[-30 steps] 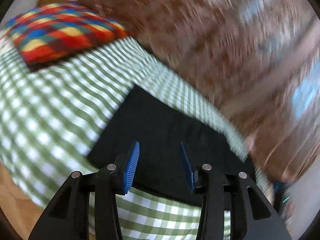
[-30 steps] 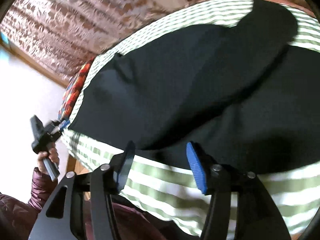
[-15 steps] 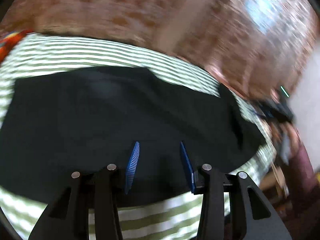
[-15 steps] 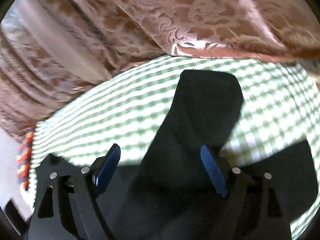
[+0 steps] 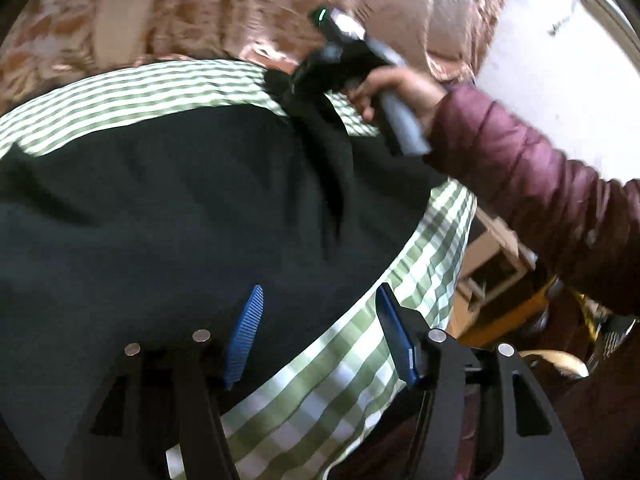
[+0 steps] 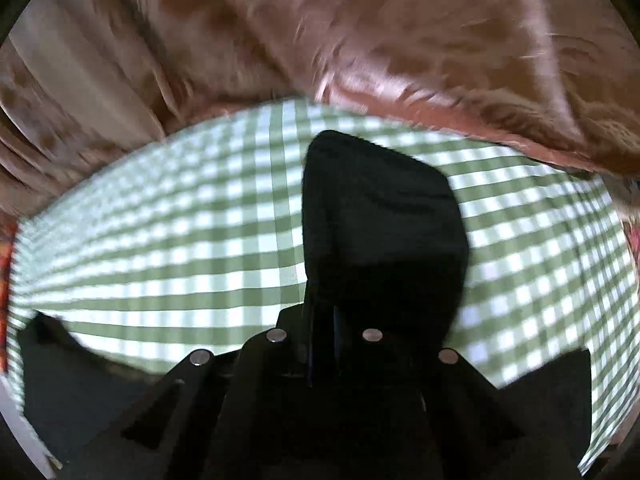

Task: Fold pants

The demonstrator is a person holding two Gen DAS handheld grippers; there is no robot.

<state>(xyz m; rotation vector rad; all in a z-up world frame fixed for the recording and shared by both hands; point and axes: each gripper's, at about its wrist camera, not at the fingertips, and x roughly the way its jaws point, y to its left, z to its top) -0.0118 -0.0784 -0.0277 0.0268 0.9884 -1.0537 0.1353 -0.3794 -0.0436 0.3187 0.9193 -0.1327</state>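
Black pants (image 5: 160,220) lie spread on a green-and-white checked bedspread (image 5: 340,360). My left gripper (image 5: 320,292) hovers over the pants' near edge. Its jaws are opening and its blue pads (image 5: 244,332) press on nothing. In the left wrist view a hand (image 5: 400,88) in a maroon sleeve (image 5: 520,168) holds my right gripper (image 5: 298,88), which pinches a bunched fold of the fabric at the far side. In the right wrist view my right gripper (image 6: 324,316) is shut on the pants (image 6: 380,220). One leg stretches ahead over the bedspread (image 6: 180,240).
A brown patterned curtain (image 6: 360,40) hangs behind the bed. Beyond the bed's right corner stand light wooden furniture (image 5: 492,256) and a white wall (image 5: 540,60). A strip of a red patterned cushion (image 6: 4,264) shows at the left edge.
My left gripper swept right along the pants to the bed's corner and its jaws widened. My right gripper went from wide open over the leg to shut on the fabric.
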